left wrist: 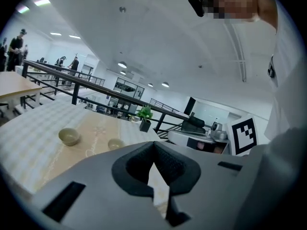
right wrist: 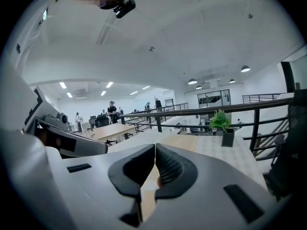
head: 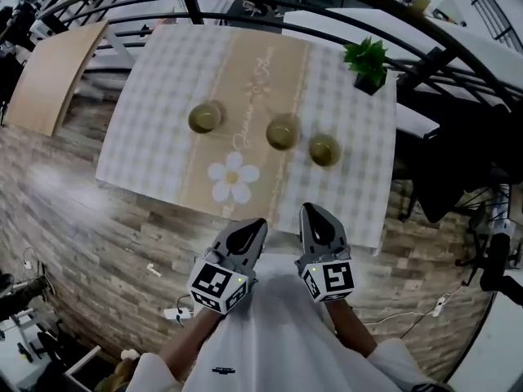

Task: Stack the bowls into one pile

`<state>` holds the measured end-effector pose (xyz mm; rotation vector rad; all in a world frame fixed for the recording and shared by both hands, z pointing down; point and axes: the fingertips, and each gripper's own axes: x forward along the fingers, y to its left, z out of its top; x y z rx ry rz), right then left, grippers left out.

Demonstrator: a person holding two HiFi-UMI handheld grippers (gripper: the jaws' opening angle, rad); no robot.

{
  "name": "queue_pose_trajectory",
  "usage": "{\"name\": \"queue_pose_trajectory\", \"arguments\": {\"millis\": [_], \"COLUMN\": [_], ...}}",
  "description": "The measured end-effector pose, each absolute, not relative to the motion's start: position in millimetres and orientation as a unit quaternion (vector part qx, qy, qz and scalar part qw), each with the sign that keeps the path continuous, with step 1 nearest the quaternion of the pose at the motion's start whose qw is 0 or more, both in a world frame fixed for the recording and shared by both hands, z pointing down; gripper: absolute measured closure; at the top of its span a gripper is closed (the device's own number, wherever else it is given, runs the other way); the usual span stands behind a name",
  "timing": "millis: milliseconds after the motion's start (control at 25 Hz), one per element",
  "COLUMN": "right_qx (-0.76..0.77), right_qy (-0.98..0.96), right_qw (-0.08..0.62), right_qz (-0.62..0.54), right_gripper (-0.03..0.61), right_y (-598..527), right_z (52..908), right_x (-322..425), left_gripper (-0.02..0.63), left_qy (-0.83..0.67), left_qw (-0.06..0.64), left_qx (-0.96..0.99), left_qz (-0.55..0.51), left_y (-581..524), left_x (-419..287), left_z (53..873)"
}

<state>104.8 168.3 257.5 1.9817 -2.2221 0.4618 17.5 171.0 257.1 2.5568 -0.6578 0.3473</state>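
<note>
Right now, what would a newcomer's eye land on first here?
Three small round olive-green bowls stand apart in a loose row on the checked tablecloth: left bowl, middle bowl, right bowl. A big white daisy print sits on the beige runner towards the cloth's near edge, and a green potted plant marks the far right corner. The grey left tool and right tool hang shut and empty just short of the cloth.

We saw a checked-cloth table [head: 147, 96] on a wood-plank floor [head: 106, 243], a black railing [right wrist: 192, 113] beyond it, a potted plant [head: 368, 62], and bright ceiling lights [right wrist: 245, 69].
</note>
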Motion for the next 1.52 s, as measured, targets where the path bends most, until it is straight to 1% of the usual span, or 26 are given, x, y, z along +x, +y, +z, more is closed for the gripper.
{"name": "queue_pose_trajectory", "arguments": {"millis": [240, 440, 640, 840, 1520], "right_qx": [0.659, 0.640, 0.628, 0.624, 0.626], "right_qy": [-0.727, -0.742, -0.753, -0.754, -0.742], "right_qw": [0.092, 0.082, 0.121, 0.117, 0.154], "right_qz": [0.172, 0.182, 0.156, 0.166, 0.185], "right_gripper": [0.543, 0.543, 0.543, 0.543, 0.541], "right_y": [134, 109, 90, 64, 5], "right_z": [280, 282, 290, 301, 371], "right_x": [141, 143, 139, 147, 185], "left_gripper": [0.597, 0.597, 0.597, 0.597, 0.597], "left_qy": [-0.257, -0.272, -0.276, -0.290, -0.327], "left_qw": [0.233, 0.239, 0.237, 0.242, 0.269], "left_qx": [0.929, 0.925, 0.925, 0.918, 0.896], "left_qz": [0.127, 0.115, 0.111, 0.117, 0.135], "left_y": [140, 115, 97, 84, 46], "left_x": [46, 58, 68, 68, 74], "left_z": [262, 267, 273, 291, 359]}}
